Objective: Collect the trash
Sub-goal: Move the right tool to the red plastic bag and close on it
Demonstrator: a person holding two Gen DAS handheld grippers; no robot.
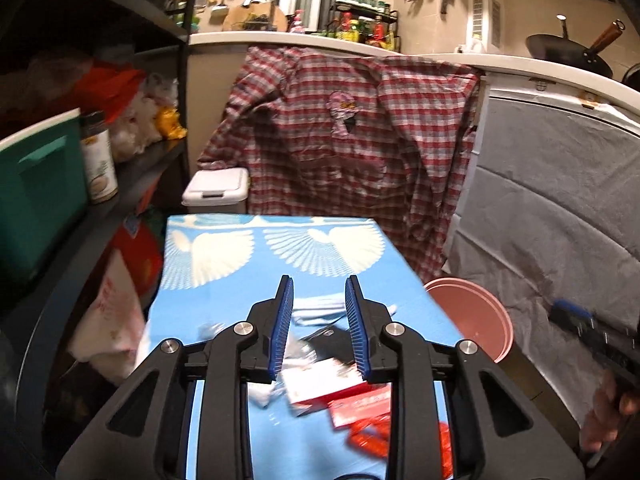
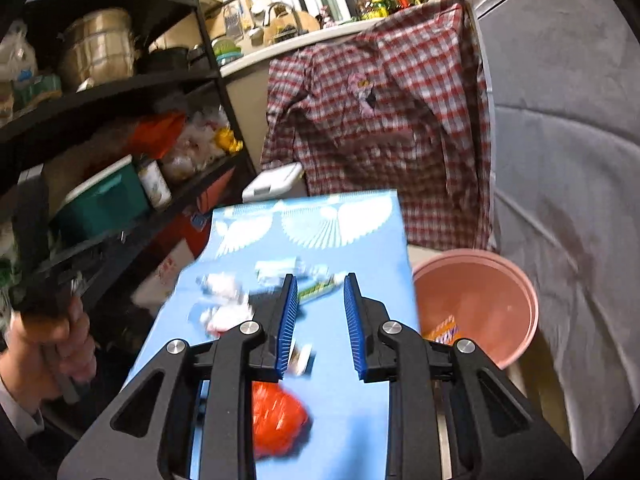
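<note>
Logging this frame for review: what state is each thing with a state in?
left gripper: open, empty
right gripper: open, empty
pink bucket: upright, wrapper inside
white bin: lid closed
plaid shirt: hanging over counter edge
red wrapper: crumpled on table

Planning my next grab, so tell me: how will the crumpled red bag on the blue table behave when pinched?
The red bag looks like thin crinkled plastic, so probably floppy and very light. Its glossy folds may slip between fingers. Lying loose on the table, it would likely slide if pushed.
</note>
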